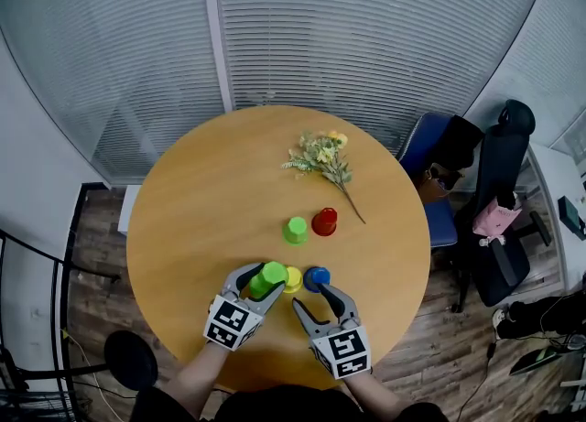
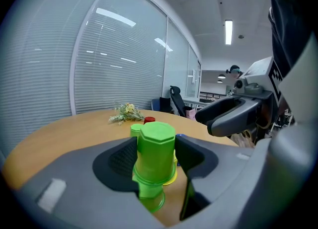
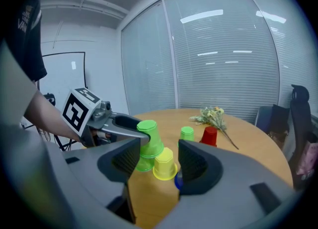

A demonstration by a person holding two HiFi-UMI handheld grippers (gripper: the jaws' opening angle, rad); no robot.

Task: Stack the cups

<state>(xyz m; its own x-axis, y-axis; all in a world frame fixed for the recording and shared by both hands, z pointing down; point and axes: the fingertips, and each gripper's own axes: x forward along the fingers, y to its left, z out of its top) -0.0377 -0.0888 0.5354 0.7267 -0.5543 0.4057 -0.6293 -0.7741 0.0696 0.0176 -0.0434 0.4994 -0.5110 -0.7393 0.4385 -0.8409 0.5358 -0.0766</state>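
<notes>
My left gripper is shut on an upside-down green cup, held slightly tilted over a second green cup that stands on the round wooden table. A yellow cup stands just to the right of them. The blue cup sits right in front of my open right gripper, half hidden by a jaw in the right gripper view. Farther out stand a third green cup and a red cup, all upside down.
A sprig of dried flowers lies on the far side of the table. Beyond the right edge stand a black office chair and a blue chair. Windows with blinds run behind the table.
</notes>
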